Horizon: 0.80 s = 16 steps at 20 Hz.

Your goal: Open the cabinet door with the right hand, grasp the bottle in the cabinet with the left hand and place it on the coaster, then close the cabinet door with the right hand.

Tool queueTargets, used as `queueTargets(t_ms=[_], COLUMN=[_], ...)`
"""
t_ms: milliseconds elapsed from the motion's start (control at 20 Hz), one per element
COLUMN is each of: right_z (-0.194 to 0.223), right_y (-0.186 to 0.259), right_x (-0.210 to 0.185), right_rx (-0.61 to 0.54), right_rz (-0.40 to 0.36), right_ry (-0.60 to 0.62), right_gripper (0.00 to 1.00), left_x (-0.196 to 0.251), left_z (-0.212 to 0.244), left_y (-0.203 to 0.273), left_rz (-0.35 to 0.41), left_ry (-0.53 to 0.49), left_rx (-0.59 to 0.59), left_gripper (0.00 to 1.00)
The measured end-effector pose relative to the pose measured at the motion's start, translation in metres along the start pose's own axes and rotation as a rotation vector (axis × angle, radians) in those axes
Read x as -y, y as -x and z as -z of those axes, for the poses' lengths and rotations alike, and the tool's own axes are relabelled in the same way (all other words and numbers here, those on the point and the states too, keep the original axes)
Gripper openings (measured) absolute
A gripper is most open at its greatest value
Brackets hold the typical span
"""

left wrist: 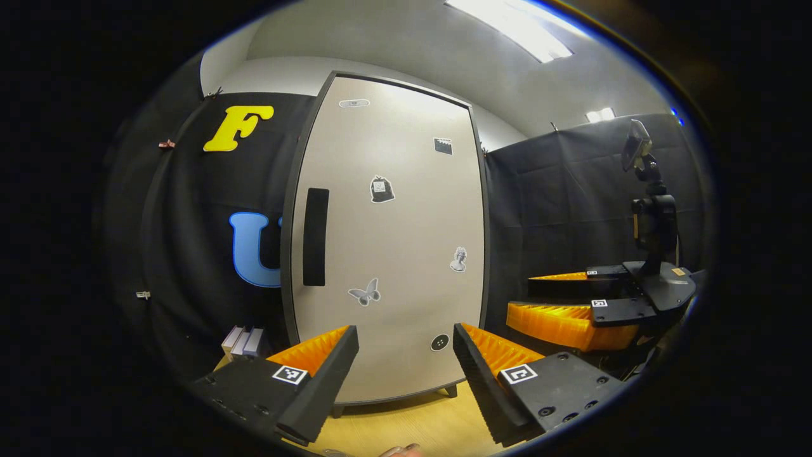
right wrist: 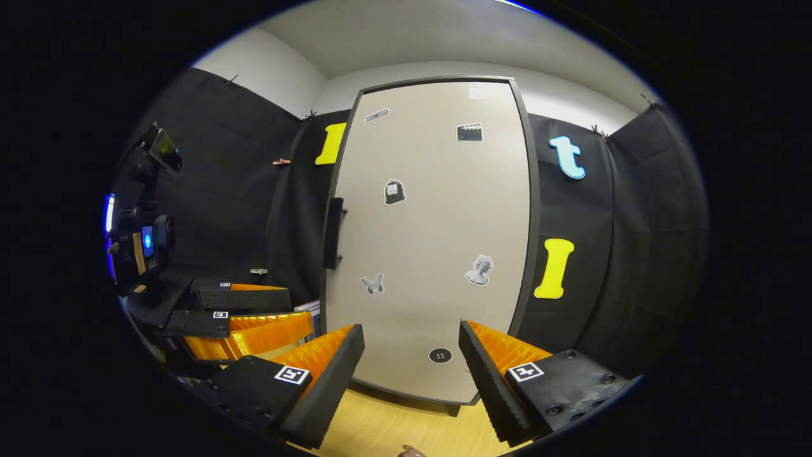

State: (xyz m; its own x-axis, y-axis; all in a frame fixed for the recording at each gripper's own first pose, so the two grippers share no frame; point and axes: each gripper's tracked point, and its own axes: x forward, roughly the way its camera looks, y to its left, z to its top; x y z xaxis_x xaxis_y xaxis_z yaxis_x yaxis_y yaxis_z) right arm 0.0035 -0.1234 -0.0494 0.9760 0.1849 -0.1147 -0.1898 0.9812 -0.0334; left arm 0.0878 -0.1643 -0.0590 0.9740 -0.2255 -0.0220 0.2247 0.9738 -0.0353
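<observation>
A tall beige cabinet point(left wrist: 387, 241) stands on the wooden table with its door point(right wrist: 431, 241) closed; small stickers dot the door. A dark vertical handle point(left wrist: 315, 236) sits on the door's left side, also seen edge-on in the right gripper view as handle point(right wrist: 333, 233). My left gripper point(left wrist: 406, 374) is open in front of the door's lower part, a short way off. My right gripper point(right wrist: 412, 374) is open too, facing the door's lower middle. In the left gripper view the right gripper point(left wrist: 571, 304) shows off to the right; in the right gripper view the left gripper point(right wrist: 247, 317) shows at the left. The cabinet's inside is hidden.
The wooden table top point(left wrist: 412, 425) runs beneath the cabinet. Some small boxes or books point(left wrist: 242, 341) stand left of the cabinet's foot. Black cloth walls close in behind and on both sides.
</observation>
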Motion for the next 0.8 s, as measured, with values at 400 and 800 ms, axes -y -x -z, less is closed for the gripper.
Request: queueTargets(t_ms=[400,800], right_z=[-0.0002,-0.0015], right_y=[-0.0002,-0.0007], right_x=[0.0002,-0.0018], right_rx=[0.002,0.011], right_rz=[-0.003,-0.027], right_ry=[0.005,0.012], right_gripper=[0.97,0.97], left_x=[0.0003,-0.0019], left_z=[-0.002,-0.0036], left_y=[-0.0004,0.0032], left_rz=[-0.003,-0.025], left_ry=[-0.006,-0.01], left_rx=[0.004,0.006], left_gripper=[0.95,0.95])
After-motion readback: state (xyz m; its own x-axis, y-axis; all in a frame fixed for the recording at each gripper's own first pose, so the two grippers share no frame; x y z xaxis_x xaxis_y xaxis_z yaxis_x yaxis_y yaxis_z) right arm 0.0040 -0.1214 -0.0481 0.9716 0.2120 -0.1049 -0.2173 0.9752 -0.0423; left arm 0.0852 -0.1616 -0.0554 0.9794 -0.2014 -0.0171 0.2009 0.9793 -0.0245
